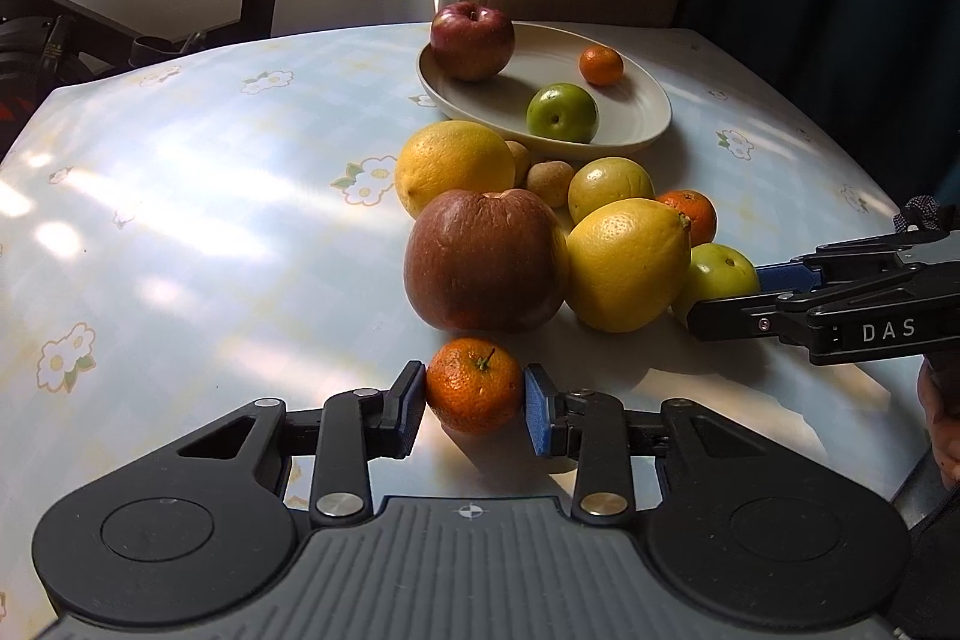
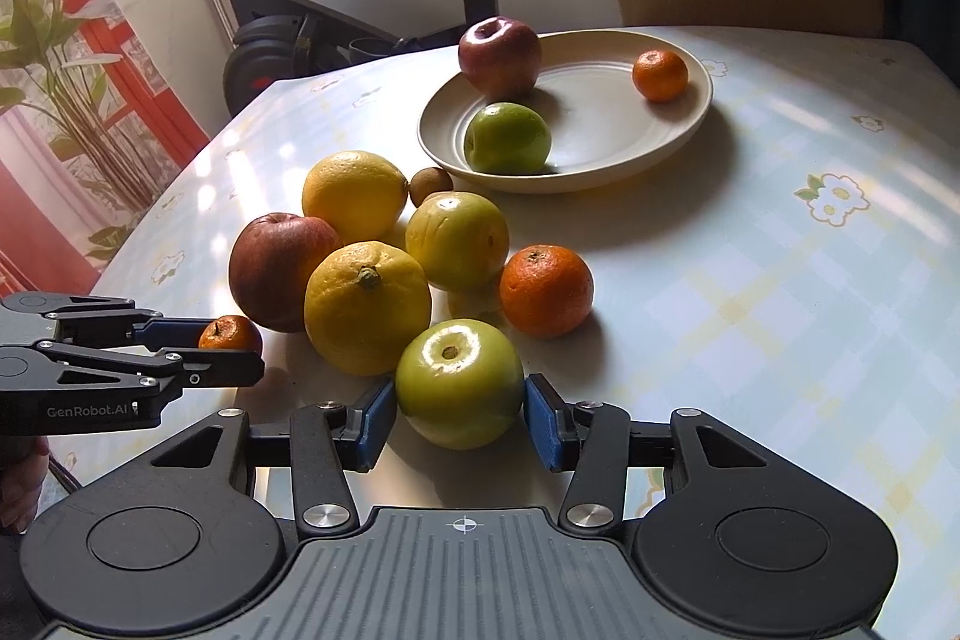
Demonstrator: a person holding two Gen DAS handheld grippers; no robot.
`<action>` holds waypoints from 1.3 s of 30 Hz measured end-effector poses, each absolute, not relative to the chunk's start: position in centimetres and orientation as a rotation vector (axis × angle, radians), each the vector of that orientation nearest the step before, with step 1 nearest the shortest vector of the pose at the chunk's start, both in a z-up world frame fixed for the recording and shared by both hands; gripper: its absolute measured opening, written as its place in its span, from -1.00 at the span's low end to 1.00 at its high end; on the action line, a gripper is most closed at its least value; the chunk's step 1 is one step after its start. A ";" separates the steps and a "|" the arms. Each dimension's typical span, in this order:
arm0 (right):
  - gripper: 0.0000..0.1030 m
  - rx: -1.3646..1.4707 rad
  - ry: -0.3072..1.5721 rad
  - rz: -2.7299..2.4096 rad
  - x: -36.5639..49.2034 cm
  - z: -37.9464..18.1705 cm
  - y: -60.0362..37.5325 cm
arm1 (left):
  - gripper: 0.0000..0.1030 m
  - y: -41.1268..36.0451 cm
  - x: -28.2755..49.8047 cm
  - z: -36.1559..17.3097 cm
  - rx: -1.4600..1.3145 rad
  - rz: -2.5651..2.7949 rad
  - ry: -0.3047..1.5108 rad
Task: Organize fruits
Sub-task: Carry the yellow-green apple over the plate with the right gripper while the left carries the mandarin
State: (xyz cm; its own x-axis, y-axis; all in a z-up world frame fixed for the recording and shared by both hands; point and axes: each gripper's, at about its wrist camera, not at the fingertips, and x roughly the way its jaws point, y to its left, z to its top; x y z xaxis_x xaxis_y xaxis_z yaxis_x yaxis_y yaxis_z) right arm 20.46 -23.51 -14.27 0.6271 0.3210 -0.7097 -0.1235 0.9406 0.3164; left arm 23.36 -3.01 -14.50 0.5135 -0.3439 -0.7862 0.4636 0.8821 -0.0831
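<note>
Sunlit, flower-printed tablecloth carries a loose heap of fruit before a cream plate. Nearest the camera, the left gripper pinches a small dimpled mandarin — both blue pads touching its sides. The right gripper clasps a glossy green apple at the heap's near edge. Readable lettering — "DAS" and "GenRobot.AI" on the gripper bodies.

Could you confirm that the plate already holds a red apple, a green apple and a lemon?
Not quite: the third fruit on the plate is a small mandarin, not a lemon, beside the red apple and green apple. The right wrist view shows it.
</note>
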 end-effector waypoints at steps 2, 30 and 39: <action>-0.14 0.245 0.859 0.262 20.6 -14.3 -23.5 | -0.28 -2.9 23.2 -14.3 0.142 -0.486 0.901; -0.17 0.212 0.687 0.211 22.3 -8.8 -27.4 | -0.28 -2.2 26.0 -7.1 0.072 -0.507 0.775; -0.17 0.163 0.627 0.176 27.3 -6.1 -30.8 | -0.28 -5.8 30.9 -3.6 0.161 -0.535 0.672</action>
